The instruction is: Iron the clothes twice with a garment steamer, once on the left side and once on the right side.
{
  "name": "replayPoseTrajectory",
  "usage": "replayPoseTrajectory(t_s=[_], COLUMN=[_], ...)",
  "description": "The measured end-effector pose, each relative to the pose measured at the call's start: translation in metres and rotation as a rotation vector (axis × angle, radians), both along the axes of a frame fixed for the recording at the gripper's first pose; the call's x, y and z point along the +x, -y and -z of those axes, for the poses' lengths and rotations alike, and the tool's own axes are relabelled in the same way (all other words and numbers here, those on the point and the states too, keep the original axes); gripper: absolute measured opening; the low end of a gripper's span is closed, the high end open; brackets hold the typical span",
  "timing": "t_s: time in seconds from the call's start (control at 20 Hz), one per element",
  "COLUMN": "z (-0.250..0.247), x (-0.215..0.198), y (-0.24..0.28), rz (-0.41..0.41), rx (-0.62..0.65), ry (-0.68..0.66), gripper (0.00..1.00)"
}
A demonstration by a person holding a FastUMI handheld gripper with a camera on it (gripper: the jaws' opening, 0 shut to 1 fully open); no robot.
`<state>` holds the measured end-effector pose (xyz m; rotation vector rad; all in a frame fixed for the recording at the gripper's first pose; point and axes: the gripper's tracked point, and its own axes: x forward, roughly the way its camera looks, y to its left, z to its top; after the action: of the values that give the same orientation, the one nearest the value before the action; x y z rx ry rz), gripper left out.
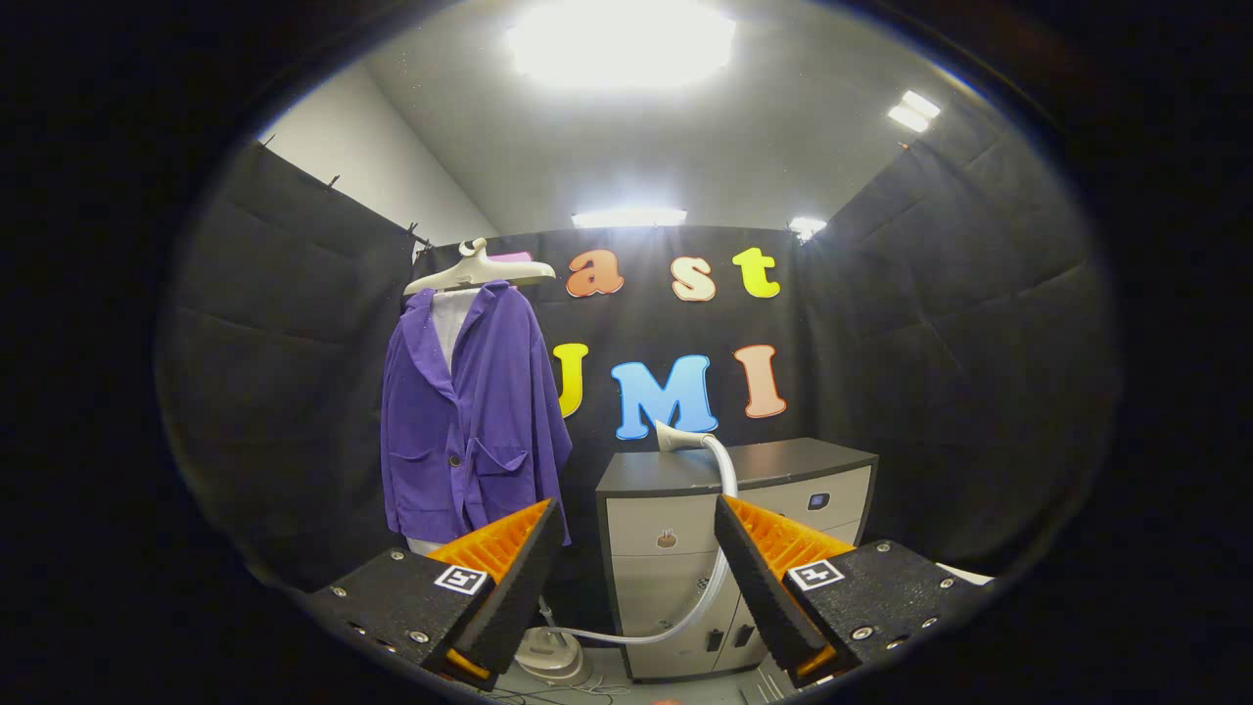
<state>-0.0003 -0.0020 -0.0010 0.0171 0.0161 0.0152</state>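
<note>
The gripper (638, 548) is sitting nearest, its two fingers (509, 558) spread wide apart and gripping nothing, with bare space showing between them. Through that gap the cabinet (675, 548) is standing just beyond the fingers, and it is serving here as the landmark for everything else.

A pale hose (710, 597) is running down the cabinet's front, close to one finger, then curving low toward the steamer base (553, 658), which is resting on the floor (626, 685) at the foot of the cabinet, on the jacket's side. Some thin cords are lying on the floor near that base, though they are too small to make out clearly.

At the hose's upper end, the steamer head (675, 437) is lying on the cabinet's dark top, near its back edge, pointing toward the jacket's side. The cabinet front is showing light panels with a small knob (667, 539) on an upper drawer and a small dark panel (818, 501) toward its far corner.

Beside the cabinet, apart from it and reaching higher than its top, a purple jacket (470, 421) is hanging on a pale hanger (478, 274), with a white lining showing at the open collar. The hanger is sitting against the booth's black wall (930, 343) behind the cabinet. Above the wall, ceiling lights (622, 44) are glowing brightly.
</note>
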Motion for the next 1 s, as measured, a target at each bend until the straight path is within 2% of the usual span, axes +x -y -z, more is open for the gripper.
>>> replayPoseTrajectory(t_s=[0.7, 1.0], z=[-0.011, -0.036], x=[0.009, 0.047], y=[-0.005, 0.0], rz=[-0.006, -0.038], rx=[-0.01, -0.029], ry=[0.013, 0.045], gripper=[0.95, 0.95])
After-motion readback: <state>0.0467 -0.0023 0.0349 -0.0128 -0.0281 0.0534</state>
